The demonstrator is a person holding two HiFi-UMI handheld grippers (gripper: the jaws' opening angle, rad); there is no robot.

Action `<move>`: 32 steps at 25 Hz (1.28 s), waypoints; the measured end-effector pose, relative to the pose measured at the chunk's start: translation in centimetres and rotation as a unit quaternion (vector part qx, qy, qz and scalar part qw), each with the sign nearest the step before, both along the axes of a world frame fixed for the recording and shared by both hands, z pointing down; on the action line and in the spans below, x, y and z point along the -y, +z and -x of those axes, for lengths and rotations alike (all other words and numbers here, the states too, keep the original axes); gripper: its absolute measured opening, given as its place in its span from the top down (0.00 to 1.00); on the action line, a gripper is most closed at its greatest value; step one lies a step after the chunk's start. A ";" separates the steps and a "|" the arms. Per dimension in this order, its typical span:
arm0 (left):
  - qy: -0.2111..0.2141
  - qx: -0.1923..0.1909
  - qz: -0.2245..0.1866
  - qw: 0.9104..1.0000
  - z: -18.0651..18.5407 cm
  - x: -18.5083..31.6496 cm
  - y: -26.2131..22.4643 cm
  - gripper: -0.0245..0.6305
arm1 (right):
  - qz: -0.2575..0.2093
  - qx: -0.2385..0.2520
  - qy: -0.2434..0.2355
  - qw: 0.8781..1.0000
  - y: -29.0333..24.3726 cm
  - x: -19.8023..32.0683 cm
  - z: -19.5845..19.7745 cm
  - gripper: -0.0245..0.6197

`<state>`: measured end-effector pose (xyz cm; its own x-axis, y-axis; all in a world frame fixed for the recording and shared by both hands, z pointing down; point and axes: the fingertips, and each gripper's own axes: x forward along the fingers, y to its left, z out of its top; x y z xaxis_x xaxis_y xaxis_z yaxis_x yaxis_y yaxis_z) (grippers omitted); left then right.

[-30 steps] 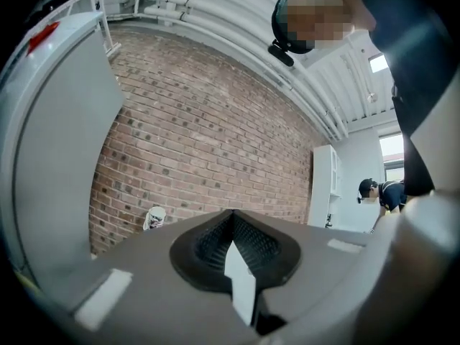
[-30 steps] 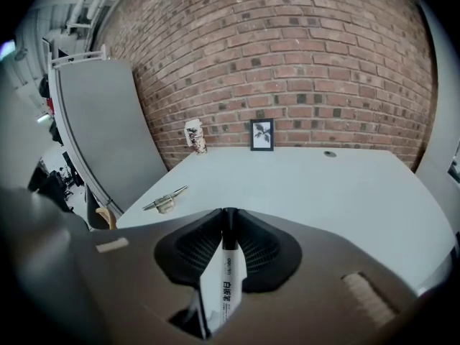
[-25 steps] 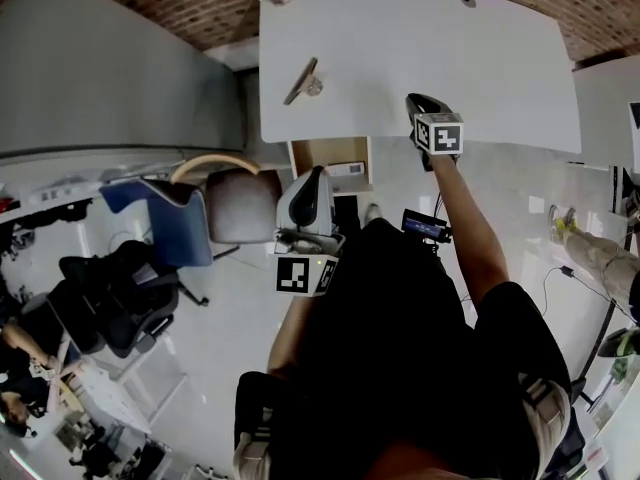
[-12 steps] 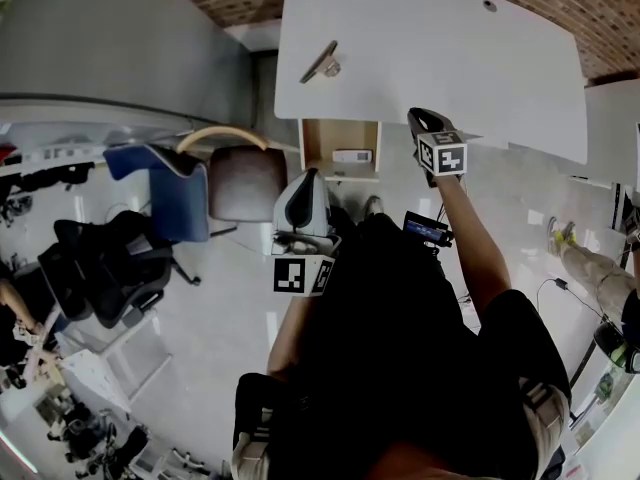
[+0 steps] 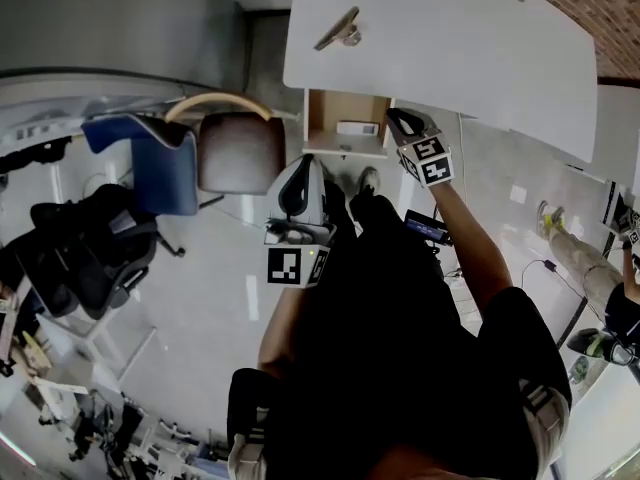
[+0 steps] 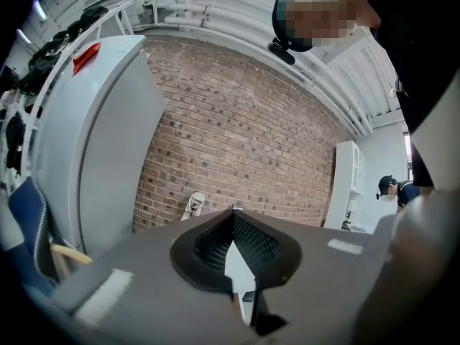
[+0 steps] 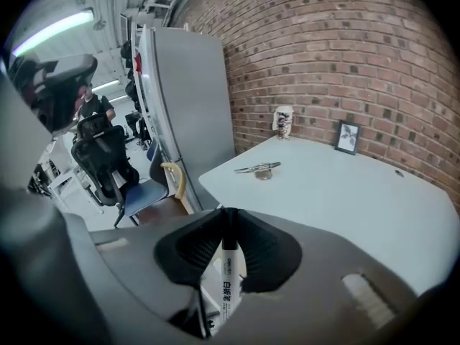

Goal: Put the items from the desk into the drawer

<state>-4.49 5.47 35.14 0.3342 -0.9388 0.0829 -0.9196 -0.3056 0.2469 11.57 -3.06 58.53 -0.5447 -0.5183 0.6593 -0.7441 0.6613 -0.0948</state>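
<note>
Shows right gripper (image 5: 402,124), clenched on a marker (image 7: 228,268), shifted from above the bench (image 5: 450,38) to beside the open drawer (image 5: 326,114); suggests drop-in next. Left gripper (image 5: 300,186) clenched, empty.

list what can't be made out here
- right gripper view: the lower end of the marker is hidden by the right tool
- head view: the back of the drawer lies under the desk; the white item inside is too small to name
- head view: the flat object on the desk is too small to identify
</note>
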 end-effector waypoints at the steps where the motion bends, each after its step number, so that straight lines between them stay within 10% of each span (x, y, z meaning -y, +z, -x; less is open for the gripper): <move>1: 0.003 0.001 0.003 1.000 0.3 0.0 0.4 0.95 | 0.005 -0.003 -0.008 1.000 0.6 -0.5 0.8 0.85; 32: -0.010 -0.034 0.117 0.993 6.8 2.2 21.2 0.94 | 0.126 -0.113 -0.077 0.983 29.4 -1.9 9.4 0.85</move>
<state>-11.29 3.23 56.37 0.3284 -0.9031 0.2767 -0.9036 -0.2152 0.3703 2.21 -1.14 87.88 -0.4284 -0.2459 0.8695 -0.6587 0.7437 -0.1142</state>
